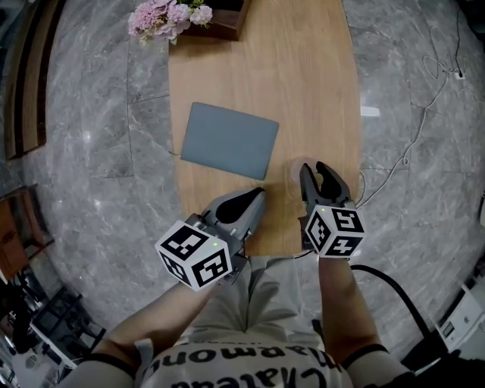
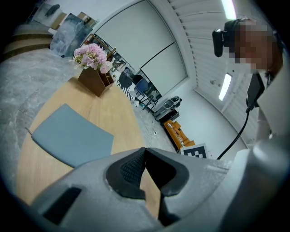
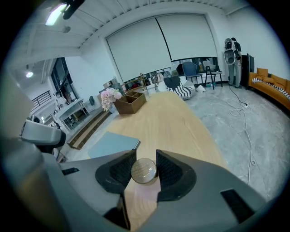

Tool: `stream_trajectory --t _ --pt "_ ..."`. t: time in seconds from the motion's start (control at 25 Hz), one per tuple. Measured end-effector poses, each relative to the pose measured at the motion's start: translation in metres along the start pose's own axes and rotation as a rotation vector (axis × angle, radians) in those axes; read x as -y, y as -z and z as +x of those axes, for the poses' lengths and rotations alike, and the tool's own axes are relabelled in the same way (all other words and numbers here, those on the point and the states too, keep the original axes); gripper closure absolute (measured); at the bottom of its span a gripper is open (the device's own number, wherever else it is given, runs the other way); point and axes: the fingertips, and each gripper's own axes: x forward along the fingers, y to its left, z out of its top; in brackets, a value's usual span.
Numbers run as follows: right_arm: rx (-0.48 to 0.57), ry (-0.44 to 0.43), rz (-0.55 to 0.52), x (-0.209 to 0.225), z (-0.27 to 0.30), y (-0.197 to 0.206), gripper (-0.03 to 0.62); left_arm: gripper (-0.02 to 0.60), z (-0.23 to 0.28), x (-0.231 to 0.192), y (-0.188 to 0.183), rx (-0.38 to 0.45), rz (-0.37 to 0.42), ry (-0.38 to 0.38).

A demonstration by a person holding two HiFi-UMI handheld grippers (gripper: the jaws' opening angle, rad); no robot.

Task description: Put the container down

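A small see-through container with a round, pale lid (image 3: 144,171) sits between the pads of my right gripper (image 3: 145,172), which is shut on it. In the head view the container (image 1: 295,171) shows faintly at the tips of the right gripper (image 1: 317,174), just above the wooden table (image 1: 303,91) near its front right. My left gripper (image 1: 260,193) hovers to the left of it over the table's front edge. Its jaws are shut with the tips touching and nothing between them (image 2: 144,149).
A grey-blue mat (image 1: 229,141) lies flat in the middle of the table, left of the container. A brown box with pink flowers (image 1: 168,18) stands at the far end. Grey stone floor (image 1: 91,151) surrounds the table; cables (image 1: 424,114) trail on the right.
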Motion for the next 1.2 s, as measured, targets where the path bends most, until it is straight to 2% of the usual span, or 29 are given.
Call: stream_trajectory --t 0.92,1.2 --pt "0.001 0.043 -0.001 0.001 0.003 0.003 0.459 0.566 -0.032 -0.003 0.006 0.034 -0.008 -0.012" --pt "-0.064 -0.031 0.052 -0.001 0.008 0.008 0.449 0.566 -0.056 0.003 -0.008 0.070 0.003 -0.023"
